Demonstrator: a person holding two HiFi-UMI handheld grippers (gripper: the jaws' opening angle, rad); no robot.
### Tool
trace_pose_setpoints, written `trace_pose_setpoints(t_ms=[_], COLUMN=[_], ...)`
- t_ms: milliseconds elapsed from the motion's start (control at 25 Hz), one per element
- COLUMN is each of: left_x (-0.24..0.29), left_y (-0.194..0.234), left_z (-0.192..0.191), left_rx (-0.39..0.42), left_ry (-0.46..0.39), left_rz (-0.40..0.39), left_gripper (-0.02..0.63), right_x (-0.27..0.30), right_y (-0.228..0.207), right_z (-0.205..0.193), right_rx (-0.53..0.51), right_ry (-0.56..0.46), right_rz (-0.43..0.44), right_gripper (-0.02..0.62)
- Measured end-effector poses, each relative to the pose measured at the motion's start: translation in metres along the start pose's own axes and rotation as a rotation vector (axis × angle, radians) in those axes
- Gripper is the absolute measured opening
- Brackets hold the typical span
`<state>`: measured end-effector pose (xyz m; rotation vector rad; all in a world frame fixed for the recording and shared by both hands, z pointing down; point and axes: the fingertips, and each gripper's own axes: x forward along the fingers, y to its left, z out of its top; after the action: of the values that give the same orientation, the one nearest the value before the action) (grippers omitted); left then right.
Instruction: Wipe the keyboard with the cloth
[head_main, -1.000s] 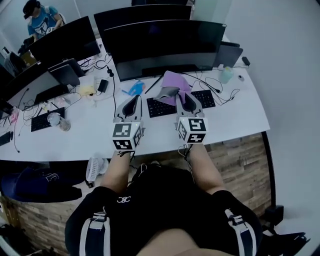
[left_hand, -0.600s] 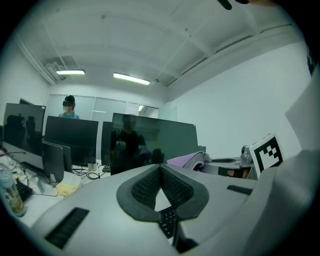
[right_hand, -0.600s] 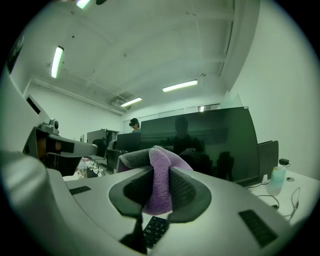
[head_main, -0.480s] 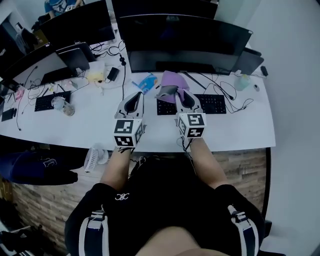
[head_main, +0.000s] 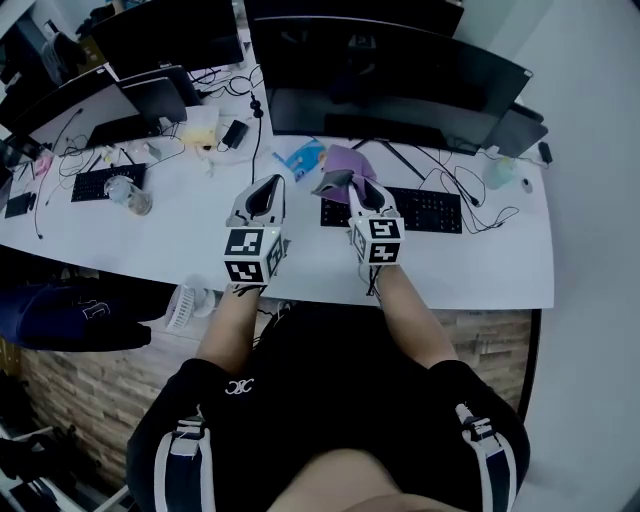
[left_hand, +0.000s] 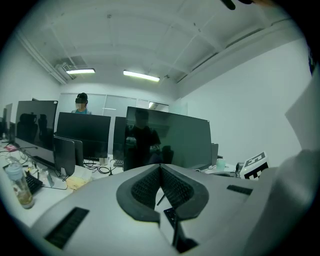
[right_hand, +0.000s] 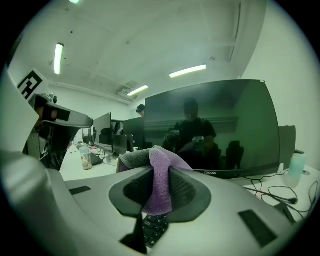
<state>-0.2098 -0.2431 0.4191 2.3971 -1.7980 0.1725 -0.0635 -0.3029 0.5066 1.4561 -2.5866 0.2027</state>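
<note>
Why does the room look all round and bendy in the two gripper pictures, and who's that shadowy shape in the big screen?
Left gripper view: a wide-angle lens curves the ceiling and blacks out the corners; the dark monitor acts like a mirror. Right gripper view: same bending, a greenish tint, and the monitor reflects a person facing it. Head view: the desk bows only slightly.

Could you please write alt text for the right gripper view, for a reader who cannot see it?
The right tongs are shut on a purple cloth, with a black keyboard showing just below them. Behind, on the white desk, stands a wide dark monitor that reflects a person, with cables to its right.
</note>
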Motion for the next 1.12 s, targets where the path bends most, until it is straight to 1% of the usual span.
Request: trace_pose_setpoints(t_ms=[320,520,640,840,1120], left_x=[-0.003,-0.004,-0.005,-0.005,-0.004], left_y=[0.024,0.037,0.044,0.052,0.063], left_z=[-0.012,-0.016,-0.017,-0.016,-0.017], left_rx=[-0.019,-0.019,-0.032,-0.029,-0.026], left_ry=[0.01,0.021,0.026,0.033,0.037], left_rz=[0.03,0.035,0.034,0.034,0.036], left_gripper=[0.012,0.012,0.012,0.012,0.012], right_x=[0.034,0.055,0.064,0.076,0.09], right_y=[0.01,0.012,0.012,0.016,0.024], right_z=[-0.045,-0.077,-0.094,-0.116,-0.143], right_rx=[-0.018,-0.023,-0.022,-0.014,-0.03], right_ry=[0.13,0.215,0.259,0.33,0.419], right_rz=[0.021,0.019,0.009,0.003,0.006], right_gripper=[0.092,0.091,0.091,0.091,0.089])
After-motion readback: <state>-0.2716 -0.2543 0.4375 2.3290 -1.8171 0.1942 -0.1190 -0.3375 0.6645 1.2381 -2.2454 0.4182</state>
